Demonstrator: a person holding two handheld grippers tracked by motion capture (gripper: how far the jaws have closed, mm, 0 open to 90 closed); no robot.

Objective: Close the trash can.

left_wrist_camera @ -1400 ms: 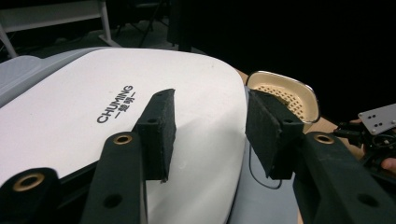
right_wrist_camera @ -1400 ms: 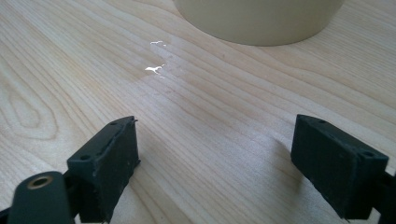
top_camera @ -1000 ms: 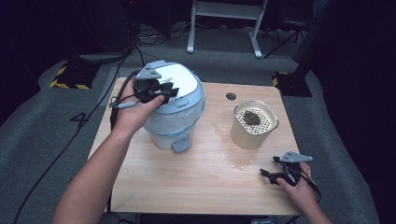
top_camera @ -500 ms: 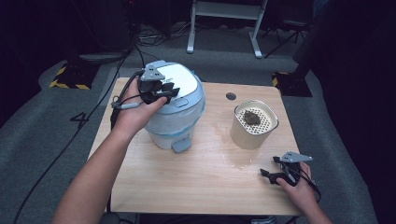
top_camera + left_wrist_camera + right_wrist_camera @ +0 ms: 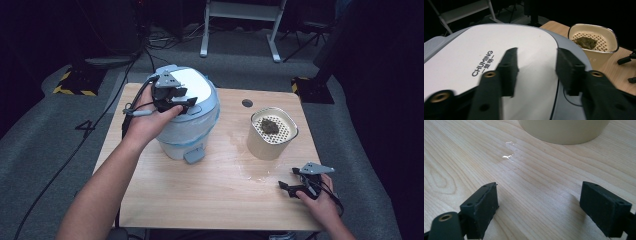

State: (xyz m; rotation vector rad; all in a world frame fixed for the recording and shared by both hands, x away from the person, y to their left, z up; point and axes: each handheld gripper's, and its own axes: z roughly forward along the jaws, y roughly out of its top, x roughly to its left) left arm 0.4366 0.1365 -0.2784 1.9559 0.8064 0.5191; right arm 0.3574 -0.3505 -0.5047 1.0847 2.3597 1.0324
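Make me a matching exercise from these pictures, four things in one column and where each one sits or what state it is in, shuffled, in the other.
Things:
1. round pale blue appliance with a white lid
2. cream container with a perforated insert
3. left gripper
4. right gripper

Places or states:
A. low over the bare wood at the table's near right corner, jaws open
B. over the white lid, jaws apart, having just been opening, nothing between them
C. holds a dark greenish clump
D. stands at the table's left, a grey tab at its base

Pairs: 1-D, 2-C, 3-B, 4-A
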